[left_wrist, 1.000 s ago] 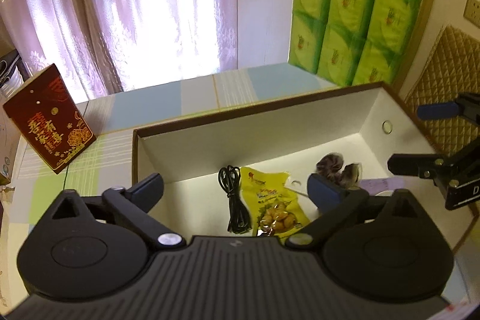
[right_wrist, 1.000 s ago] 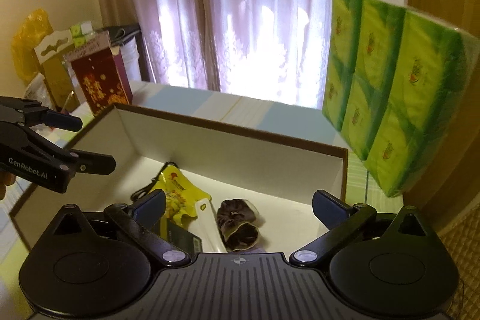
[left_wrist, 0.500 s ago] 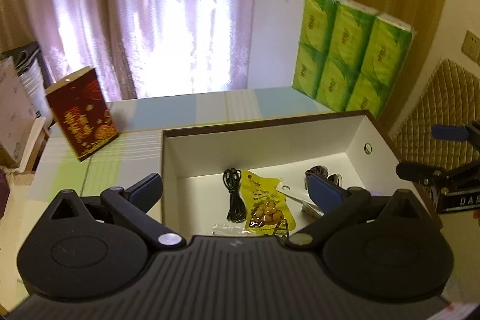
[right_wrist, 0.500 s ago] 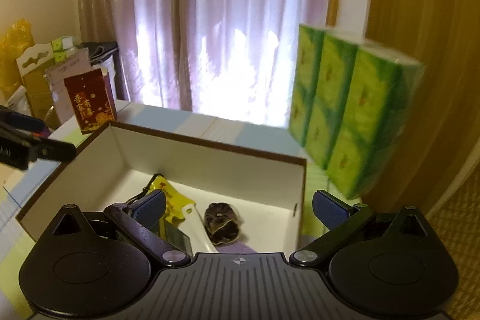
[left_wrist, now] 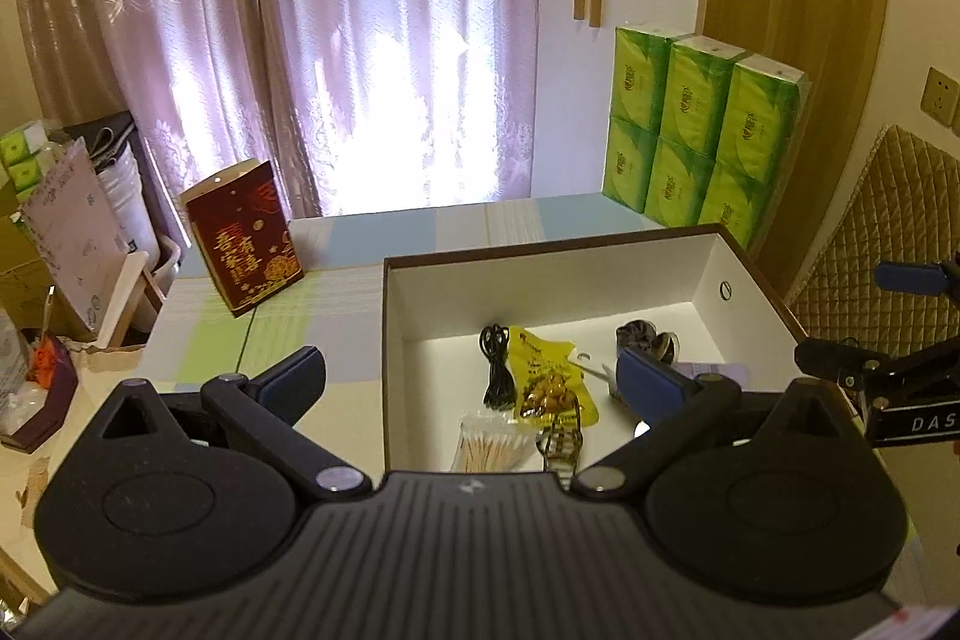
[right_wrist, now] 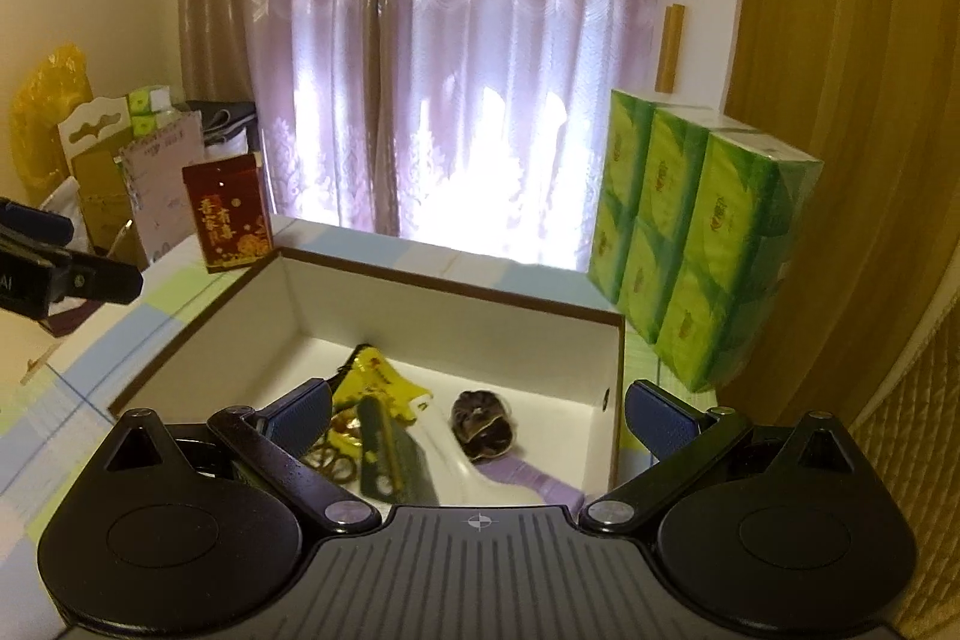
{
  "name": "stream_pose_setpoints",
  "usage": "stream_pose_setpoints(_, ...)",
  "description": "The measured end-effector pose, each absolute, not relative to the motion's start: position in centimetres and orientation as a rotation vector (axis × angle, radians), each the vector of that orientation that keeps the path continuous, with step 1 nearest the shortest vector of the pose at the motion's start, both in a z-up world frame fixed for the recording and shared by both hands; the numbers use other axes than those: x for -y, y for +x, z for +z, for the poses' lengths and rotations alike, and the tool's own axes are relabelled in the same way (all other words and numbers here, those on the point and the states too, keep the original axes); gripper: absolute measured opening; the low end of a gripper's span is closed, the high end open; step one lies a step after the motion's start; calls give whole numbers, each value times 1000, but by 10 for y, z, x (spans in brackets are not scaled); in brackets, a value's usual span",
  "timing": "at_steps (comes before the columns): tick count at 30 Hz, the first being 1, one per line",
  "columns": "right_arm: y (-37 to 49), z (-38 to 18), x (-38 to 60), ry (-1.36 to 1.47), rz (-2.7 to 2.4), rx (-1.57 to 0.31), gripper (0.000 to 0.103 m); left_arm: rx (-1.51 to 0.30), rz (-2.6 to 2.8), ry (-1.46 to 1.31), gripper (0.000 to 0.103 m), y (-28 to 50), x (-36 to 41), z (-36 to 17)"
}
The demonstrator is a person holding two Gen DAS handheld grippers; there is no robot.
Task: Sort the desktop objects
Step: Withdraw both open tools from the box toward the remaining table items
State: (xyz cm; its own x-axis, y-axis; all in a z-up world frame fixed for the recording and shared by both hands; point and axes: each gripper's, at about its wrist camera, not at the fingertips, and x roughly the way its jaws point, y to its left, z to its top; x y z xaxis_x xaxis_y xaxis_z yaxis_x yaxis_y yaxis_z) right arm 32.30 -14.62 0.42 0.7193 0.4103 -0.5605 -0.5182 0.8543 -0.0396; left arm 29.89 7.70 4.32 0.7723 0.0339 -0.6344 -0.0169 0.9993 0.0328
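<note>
Left wrist view: my left gripper [left_wrist: 468,379] spread, empty, above box [left_wrist: 540,253] left rim. Sorted items inside; red carton [left_wrist: 243,238] outside, far-left, upright, nearer my left. Right gripper [right_wrist: 477,415] spread, empty.

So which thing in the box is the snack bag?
Find the big white box with the brown rim on the striped table. Inside, near the middle of its floor, lies the snack bag, flat, just right of a coiled black cable. It is the only bright yellow thing in there.

Yellow snack packet [right_wrist: 378,382] inside white box [right_wrist: 456,319]
</note>
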Motion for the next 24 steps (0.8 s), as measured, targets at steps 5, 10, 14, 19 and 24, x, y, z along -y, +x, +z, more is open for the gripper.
stream_pose_setpoints(5, 301, 11, 149, -172, 510, -576, 101, -688, 27, 23, 102, 276, -72, 49)
stream_pose_setpoints(10, 284, 14, 154, -112, 535, -616, 101, -684, 12, 26, 102, 255, -68, 51)
stream_pose_setpoints(14, 273, 16, 156, -96, 540, -623, 101, -681, 8, 17, 102, 242, -66, 53)
stream_pose_setpoints(19, 260, 17, 159, -93, 547, -624, 101, -697, -1, 7, 102, 230, -65, 50)
stream_pose_setpoints(24, 248, 13, 163, -92, 545, -640, 101, -732, -16, -19, 102, 218, -65, 41)
